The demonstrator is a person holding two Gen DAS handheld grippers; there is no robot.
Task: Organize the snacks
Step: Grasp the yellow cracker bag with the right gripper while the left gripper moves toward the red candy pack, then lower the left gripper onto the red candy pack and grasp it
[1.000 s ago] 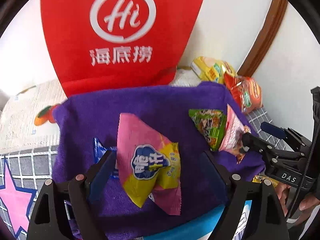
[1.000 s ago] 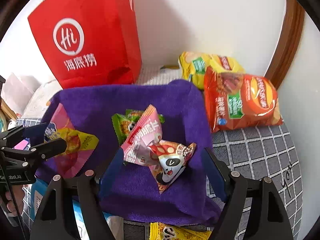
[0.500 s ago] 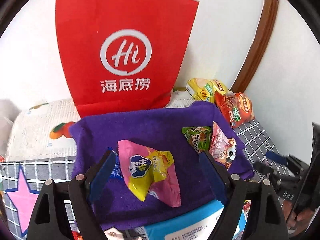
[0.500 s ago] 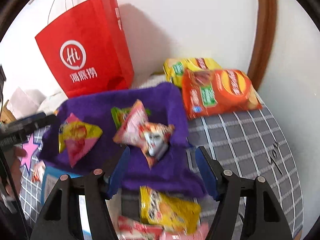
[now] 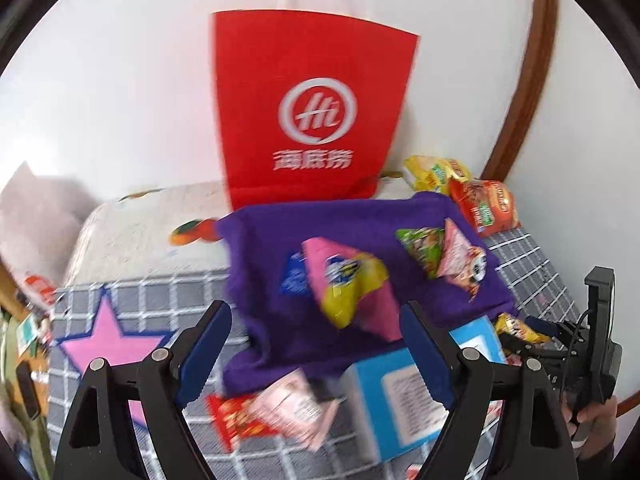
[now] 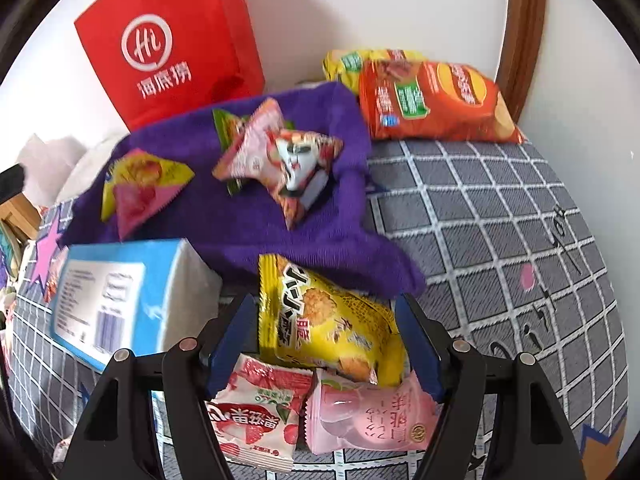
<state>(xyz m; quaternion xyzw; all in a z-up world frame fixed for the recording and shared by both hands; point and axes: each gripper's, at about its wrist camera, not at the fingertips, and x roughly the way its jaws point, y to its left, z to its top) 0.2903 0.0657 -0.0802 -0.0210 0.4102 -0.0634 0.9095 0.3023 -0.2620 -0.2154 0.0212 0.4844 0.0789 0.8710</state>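
Note:
A purple cloth [image 5: 360, 236] [image 6: 248, 216] lies on the grid-patterned surface and bears a pink-yellow snack pack [image 5: 348, 284] [image 6: 140, 184], a green pack [image 5: 420, 244] and a pink panda pack [image 5: 460, 260] [image 6: 288, 160]. My left gripper [image 5: 316, 344] is open and empty, hovering in front of the cloth. My right gripper [image 6: 326, 340] is open around a yellow cracker pack [image 6: 324, 320]; two pink packs [image 6: 256, 420] [image 6: 368, 416] lie just below it. Whether the pads touch the pack is unclear.
A red paper bag [image 5: 312, 112] [image 6: 168, 44] stands at the wall behind the cloth. Orange [image 6: 432, 100] and yellow chip bags [image 6: 352, 64] lie at the back right. A blue box [image 6: 112, 300] [image 5: 400, 392] lies in front of the cloth. A red-pink pack [image 5: 276, 412] lies near the left gripper.
Both grippers have pulled back and away from the cloth, leaving the snack packs on it. The right gripper now sits over the yellow pack in front of the cloth.

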